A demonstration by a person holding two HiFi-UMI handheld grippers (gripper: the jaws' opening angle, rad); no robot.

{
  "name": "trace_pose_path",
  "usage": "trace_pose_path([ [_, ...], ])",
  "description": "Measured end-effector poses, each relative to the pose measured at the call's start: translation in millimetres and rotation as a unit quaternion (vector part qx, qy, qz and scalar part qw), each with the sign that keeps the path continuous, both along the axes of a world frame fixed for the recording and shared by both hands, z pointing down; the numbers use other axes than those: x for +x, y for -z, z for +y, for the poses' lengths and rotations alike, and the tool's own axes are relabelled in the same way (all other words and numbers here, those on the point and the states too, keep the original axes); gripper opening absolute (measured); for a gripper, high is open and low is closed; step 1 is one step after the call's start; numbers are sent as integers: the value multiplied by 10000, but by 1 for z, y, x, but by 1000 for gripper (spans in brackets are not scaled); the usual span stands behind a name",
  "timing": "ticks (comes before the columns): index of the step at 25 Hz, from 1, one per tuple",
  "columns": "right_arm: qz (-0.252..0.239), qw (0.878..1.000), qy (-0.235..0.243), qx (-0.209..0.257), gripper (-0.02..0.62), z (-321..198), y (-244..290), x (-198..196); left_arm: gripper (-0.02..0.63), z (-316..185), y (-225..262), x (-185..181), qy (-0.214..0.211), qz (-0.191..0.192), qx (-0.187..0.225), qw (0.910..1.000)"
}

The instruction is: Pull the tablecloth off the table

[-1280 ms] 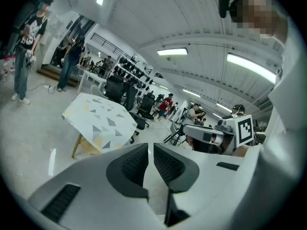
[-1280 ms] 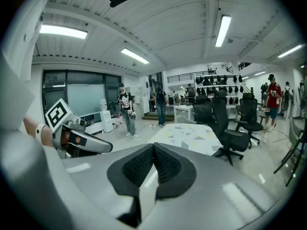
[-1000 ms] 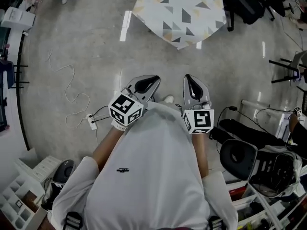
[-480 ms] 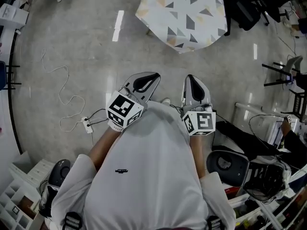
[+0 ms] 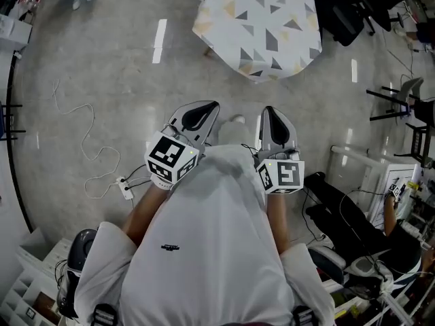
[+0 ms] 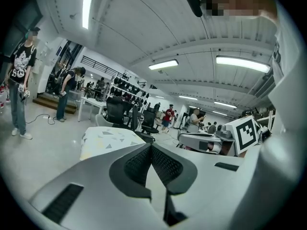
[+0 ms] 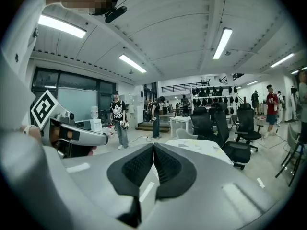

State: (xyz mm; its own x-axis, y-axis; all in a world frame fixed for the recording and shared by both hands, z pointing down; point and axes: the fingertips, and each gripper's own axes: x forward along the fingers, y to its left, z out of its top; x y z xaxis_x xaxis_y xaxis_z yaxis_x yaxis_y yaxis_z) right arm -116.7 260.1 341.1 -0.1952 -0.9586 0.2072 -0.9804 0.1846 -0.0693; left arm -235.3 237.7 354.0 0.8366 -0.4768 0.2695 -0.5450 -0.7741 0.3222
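A table under a white tablecloth (image 5: 258, 22) with grey and yellow triangles stands on the floor ahead of me, at the top of the head view. The cloth hangs over the table's edges. Both grippers are held in front of my chest, well short of the table. My left gripper (image 5: 211, 105) is shut with nothing in it, and my right gripper (image 5: 267, 109) is shut and empty too. In the left gripper view the tablecloth (image 6: 108, 139) shows beyond the closed left gripper (image 6: 151, 145). In the right gripper view the tablecloth (image 7: 204, 147) lies past the right gripper (image 7: 153, 145).
Black office chairs (image 5: 343, 12) crowd the table's right side. A white cable (image 5: 88, 145) and a power strip (image 5: 126, 189) lie on the floor at left. A dark chair and cluttered gear (image 5: 353, 229) stand at my right. People stand (image 6: 21, 80) farther off.
The table has come a little nearer and shifted in the head view as I walk toward it. Both grippers stay shut in front of my chest.
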Motion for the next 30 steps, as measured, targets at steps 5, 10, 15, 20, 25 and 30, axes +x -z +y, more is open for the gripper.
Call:
trace_pose_path([
  [5,-66,9999,-78,-107,12,-36,-13,24,8,-41,-7,18,-26,-122,-34,9999],
  [10,-255,9994,-70,-221,12,-92,-30,66,8,-95,-11,54,60,-274,-65,9996],
  [15,-345,9991,48,-225,12,-161,-25,115,8,-159,-3,104,108,-438,-73,9990],
  [20,-413,9988,137,-214,12,-220,-20,173,8,-212,5,159,184,-537,-104,9983],
  [25,-490,9984,192,-182,14,-269,-19,221,8,-252,6,203,231,-704,-111,9972],
  [30,-555,9978,246,-260,12,-300,-26,243,8,-280,9,222,306,-779,-125,9964],
])
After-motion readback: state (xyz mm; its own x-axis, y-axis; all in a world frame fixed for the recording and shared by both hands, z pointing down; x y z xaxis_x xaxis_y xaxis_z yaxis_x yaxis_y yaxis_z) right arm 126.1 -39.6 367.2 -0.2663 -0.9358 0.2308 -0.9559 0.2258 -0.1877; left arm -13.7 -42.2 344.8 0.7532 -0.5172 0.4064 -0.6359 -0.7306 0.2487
